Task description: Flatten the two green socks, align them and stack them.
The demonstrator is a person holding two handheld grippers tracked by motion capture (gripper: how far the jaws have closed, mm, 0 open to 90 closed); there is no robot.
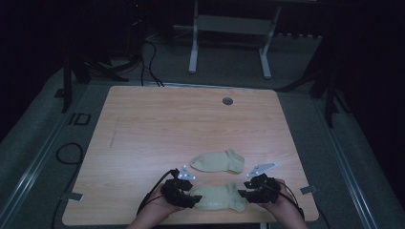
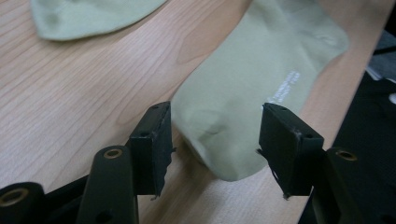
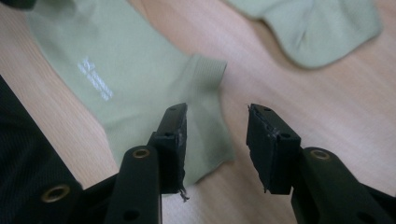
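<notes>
1. On a pale wood-grain counter [image 1: 157,124], two light green socks: near sock [image 1: 217,198] close to the front edge, far sock [image 1: 218,161] just behind it, apart from it.
2. From the high view: left gripper [image 1: 193,200] at the near sock's toe end, right gripper [image 1: 242,194] at its cuff end, a hand behind each, a grey three-cornered plate on top of each.
3. Seen along the left gripper [image 2: 215,140]: jaws standing about half open, the rounded toe of the near sock [image 2: 243,107] lying flat between them, pads clear of the cloth on both sides; no pinch.
4. Seen along the right gripper [image 3: 217,140]: jaws partly open, one black pad over the ribbed cuff corner of the near sock [image 3: 135,74], the other over bare wood; cloth not clamped.
5. Small white lettering on the sock's side, readable as a mark in both gripper views, too small to make out from the high view.
6. Far sock [image 2: 88,16] at the top left corner of the left gripper view, its toe [image 3: 317,28] at the top right of the right gripper view.
7. Textures up close: smooth knit with soft creases near the toe, ribbed band at the cuff, worn edges with loose threads on the black pads.
8. From the high view alone: round grey cap [image 1: 227,101] set in the counter's far side, grey carpet and a white frame beyond, cables on the floor at left.
</notes>
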